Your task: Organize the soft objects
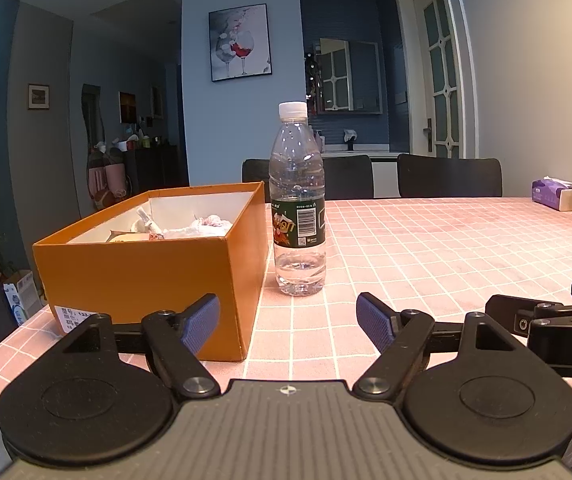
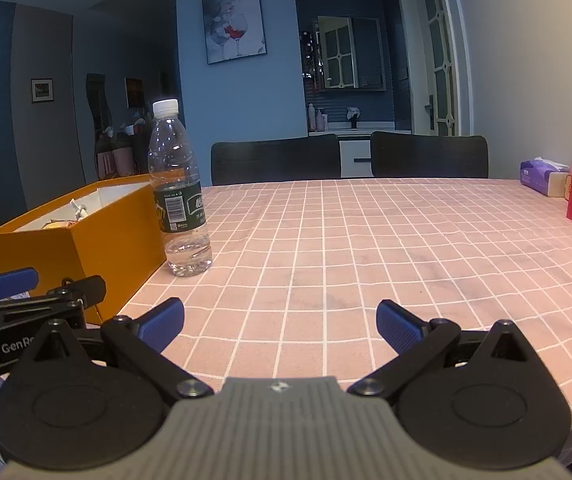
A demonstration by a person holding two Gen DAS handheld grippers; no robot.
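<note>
Both grippers, left point(image 1: 288, 322) and right point(image 2: 280, 326), are held low over the counter point(image 2: 366, 248) with jaws wide and empty. Soft things point(image 1: 190, 228) are seen inside the orange box point(image 1: 146, 276), ahead-left of the nearer left gripper, beside an upright bottle point(image 1: 297, 208).

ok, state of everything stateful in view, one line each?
orange box: lid off, soft items inside
water bottle: upright, capped, little water left, beside the box
left gripper: open, holding nothing
right gripper: open, holding nothing
tissue pack: opened, a tissue sticking up
</note>
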